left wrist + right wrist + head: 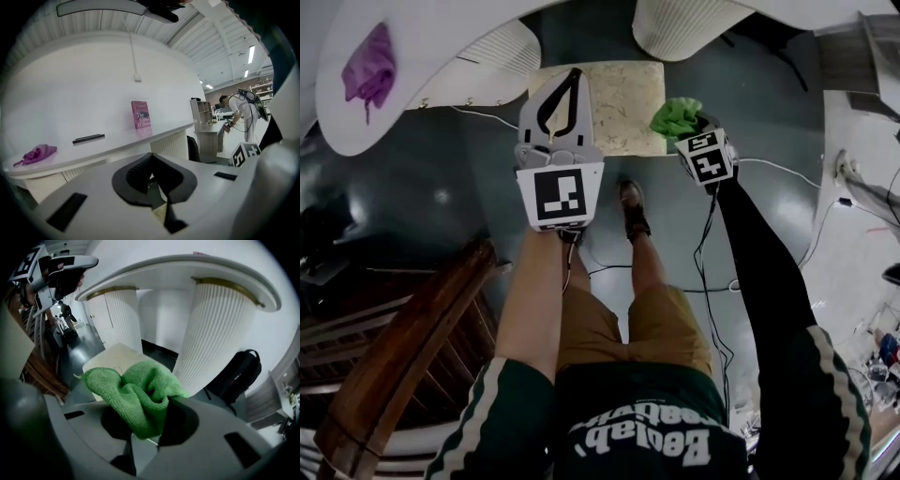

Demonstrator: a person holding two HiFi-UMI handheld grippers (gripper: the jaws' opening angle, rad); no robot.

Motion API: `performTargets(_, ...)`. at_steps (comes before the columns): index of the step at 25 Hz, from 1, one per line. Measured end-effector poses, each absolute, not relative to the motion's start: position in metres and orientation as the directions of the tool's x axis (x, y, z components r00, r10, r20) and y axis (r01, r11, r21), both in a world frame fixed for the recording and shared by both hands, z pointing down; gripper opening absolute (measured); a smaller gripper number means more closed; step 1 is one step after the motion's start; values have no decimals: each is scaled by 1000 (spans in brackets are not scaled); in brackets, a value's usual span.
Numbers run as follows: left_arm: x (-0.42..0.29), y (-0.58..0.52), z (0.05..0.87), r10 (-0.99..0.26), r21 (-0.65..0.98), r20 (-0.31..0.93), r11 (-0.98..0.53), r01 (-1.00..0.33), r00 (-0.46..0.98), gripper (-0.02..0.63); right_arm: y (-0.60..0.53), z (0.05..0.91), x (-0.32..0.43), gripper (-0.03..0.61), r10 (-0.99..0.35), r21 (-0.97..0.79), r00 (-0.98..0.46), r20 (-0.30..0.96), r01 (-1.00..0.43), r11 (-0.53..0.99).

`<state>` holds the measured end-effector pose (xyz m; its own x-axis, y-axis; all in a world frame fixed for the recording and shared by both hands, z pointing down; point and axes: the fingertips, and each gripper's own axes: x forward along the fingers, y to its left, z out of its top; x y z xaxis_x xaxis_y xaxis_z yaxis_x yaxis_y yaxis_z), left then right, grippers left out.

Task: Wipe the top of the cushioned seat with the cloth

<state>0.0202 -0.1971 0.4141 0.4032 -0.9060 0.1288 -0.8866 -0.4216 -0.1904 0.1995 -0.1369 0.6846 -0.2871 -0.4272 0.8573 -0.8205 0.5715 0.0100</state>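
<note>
The right gripper (140, 425) has its jaws clamped on a bunched green cloth (140, 387), which bulges out above and ahead of the fingers. The cloth sits at the right edge of the cream cushioned seat (623, 108). The left gripper (151, 157), jaws closed together with nothing between them, is over the seat's left side.

Crumpled purple cloth (367, 67) on curved white counter (441, 33). Pink paperback book (141, 114) upright against wall, slim black bar (88, 138) lying nearby. Black backpack (236, 376) beside ribbed white column (220, 333).
</note>
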Motion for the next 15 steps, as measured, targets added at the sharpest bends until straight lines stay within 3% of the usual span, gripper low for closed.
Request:
performTargets(8,-2,-203,332,-933,-198,92,-360,-912,348,15,-206,507,155,92,-693,97,-400,600,-823,559)
performTargets(15,0,-184,257,-940,-234,64,-340,-911,335,15,-212,367,152,97,-809,125,-420,412,-853,506)
